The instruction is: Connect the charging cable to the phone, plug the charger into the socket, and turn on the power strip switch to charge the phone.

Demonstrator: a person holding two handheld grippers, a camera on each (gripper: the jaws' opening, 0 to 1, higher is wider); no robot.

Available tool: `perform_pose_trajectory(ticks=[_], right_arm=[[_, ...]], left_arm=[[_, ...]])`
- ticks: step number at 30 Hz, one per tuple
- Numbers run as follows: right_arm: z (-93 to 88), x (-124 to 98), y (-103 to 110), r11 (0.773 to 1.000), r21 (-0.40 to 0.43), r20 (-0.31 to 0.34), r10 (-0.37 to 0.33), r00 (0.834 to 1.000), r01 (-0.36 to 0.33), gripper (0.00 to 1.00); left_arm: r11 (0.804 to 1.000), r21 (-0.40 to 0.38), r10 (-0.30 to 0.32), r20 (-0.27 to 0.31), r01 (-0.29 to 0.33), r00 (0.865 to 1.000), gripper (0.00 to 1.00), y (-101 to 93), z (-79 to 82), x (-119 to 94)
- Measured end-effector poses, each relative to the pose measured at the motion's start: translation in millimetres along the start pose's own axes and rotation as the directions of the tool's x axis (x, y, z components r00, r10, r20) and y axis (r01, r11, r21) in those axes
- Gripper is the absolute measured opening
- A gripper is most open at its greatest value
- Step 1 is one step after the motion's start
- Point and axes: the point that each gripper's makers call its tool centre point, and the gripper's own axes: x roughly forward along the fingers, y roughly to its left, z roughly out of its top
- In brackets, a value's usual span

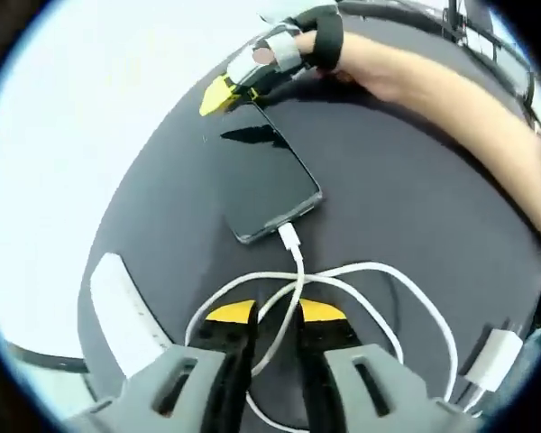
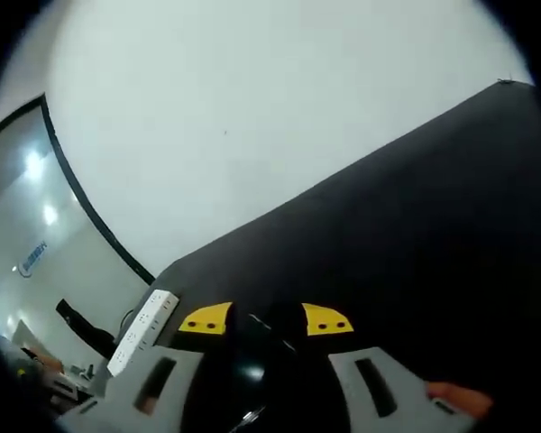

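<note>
A black phone (image 1: 269,180) lies flat on the dark round table (image 1: 415,198). A white charging cable (image 1: 406,289) is plugged into its near end, loops across the table and ends at the white charger (image 1: 494,359) on the right. My left gripper (image 1: 276,312) is open, with the cable running between its yellow-tipped jaws. My right gripper (image 1: 218,95), held by a gloved hand, rests at the phone's far corner. Its jaws stand apart in the right gripper view (image 2: 265,318), with the phone's end (image 2: 257,356) between them.
A white power strip (image 1: 122,311) lies near the table's edge on the left, and it appears again at the lower left of the right gripper view (image 2: 144,329). A person's bare forearm (image 1: 451,99) crosses the top right. Pale floor surrounds the table.
</note>
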Motion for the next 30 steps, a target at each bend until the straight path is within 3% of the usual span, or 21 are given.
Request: perform_pose_trajectory(ticks=[3, 6, 8, 10, 12, 15, 18, 24, 30], right_arm=[[-1.0, -0.6, 0.5, 1.000, -0.002, 0.000, 0.000, 1.000, 0.000, 0.26], [-0.6, -0.5, 0.3, 1.000, -0.004, 0.000, -0.001, 1.000, 0.001, 0.26], [-0.5, -0.2, -0.4, 1.000, -0.008, 0.000, -0.004, 1.000, 0.004, 0.25], [-1.3, -0.7, -0.1, 1.000, -0.014, 0.001, -0.005, 1.000, 0.005, 0.25], [-3.8, -2.5, 1.1, 1.000, -0.013, 0.001, -0.005, 1.000, 0.005, 0.25], [-1.0, 0.0, -0.8, 1.000, -0.013, 0.001, -0.006, 1.000, 0.006, 0.25], [3.0, 3.0, -3.2, 1.000, -0.015, 0.001, -0.005, 1.000, 0.005, 0.25], [1.8, 1.8, -2.4, 1.000, -0.013, 0.001, -0.002, 1.000, 0.002, 0.25], [3.3, 2.5, -2.7, 1.000, -0.013, 0.001, -0.001, 1.000, 0.001, 0.25]], left_arm=[[0.998, -0.025, -0.057, 0.032, 0.058, 0.998, 0.16, 5.9, 4.0, -1.9], [0.988, -0.080, -0.127, 0.079, 0.133, 0.989, 0.18, -4.1, 6.3, -3.2], [0.968, -0.157, -0.176, 0.132, 0.196, 0.976, 0.21, -7.6, 18.0, -6.5], [0.955, -0.201, -0.185, 0.179, 0.220, 0.966, 0.21, -11.1, 30.8, -12.7], [0.962, -0.184, -0.174, 0.157, 0.202, 0.972, 0.21, -5.1, 40.8, -9.0], [0.972, -0.153, -0.164, 0.098, 0.178, 0.982, 0.18, -4.6, 43.3, 5.8], [0.959, -0.192, -0.195, 0.092, 0.210, 0.976, 0.15, -4.6, 48.1, 14.8], [0.966, -0.199, -0.157, 0.043, 0.163, 0.987, 0.09, -4.3, 36.9, 19.0], [0.957, -0.218, -0.189, 0.036, 0.192, 0.981, 0.04, -6.0, 38.9, 20.7]])
